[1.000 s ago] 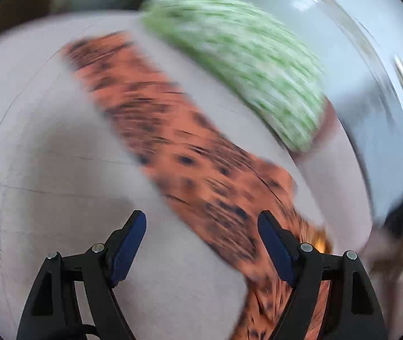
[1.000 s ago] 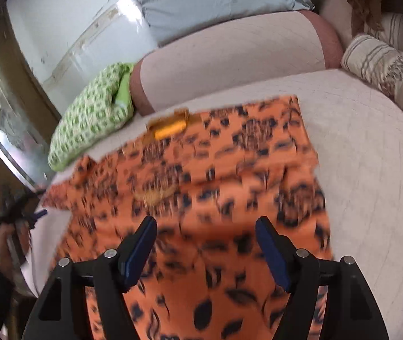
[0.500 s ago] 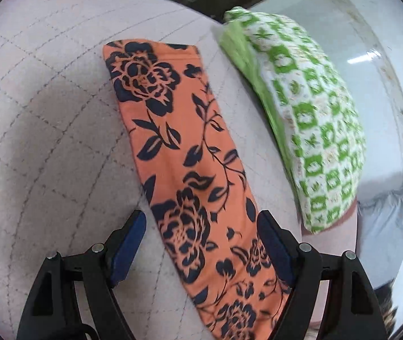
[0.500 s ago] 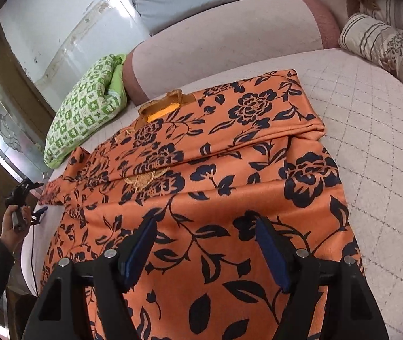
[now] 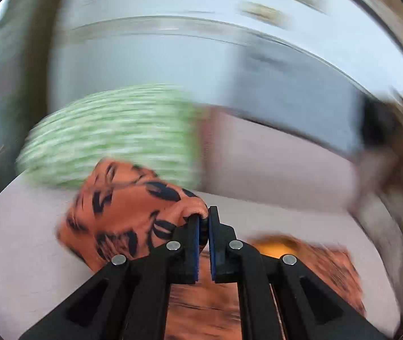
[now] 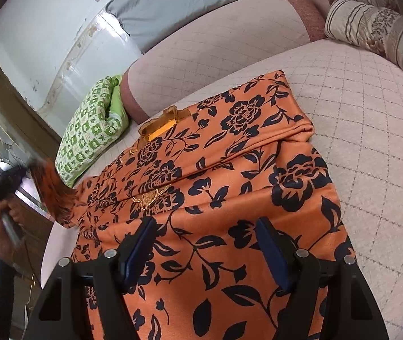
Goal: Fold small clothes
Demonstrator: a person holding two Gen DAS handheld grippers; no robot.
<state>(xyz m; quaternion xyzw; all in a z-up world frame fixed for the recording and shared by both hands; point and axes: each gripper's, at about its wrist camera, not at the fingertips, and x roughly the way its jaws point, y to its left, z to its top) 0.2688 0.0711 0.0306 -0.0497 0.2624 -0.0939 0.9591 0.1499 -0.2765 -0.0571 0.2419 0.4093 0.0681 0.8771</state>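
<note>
Left wrist view, heavily blurred: the left claw [image 5: 203, 221] is clamped on a bunched sleeve [image 5: 133, 212] of the orange floral garment, lifted off the quilted bed [image 5: 17, 255] in front of a green checked pillow [image 5: 108, 138].

Right wrist view: the right claw [image 6: 205, 250] hangs with its fingers spread wide above the orange floral garment [image 6: 229, 184], which lies spread on the bed, one sleeve folded across the chest.
</note>
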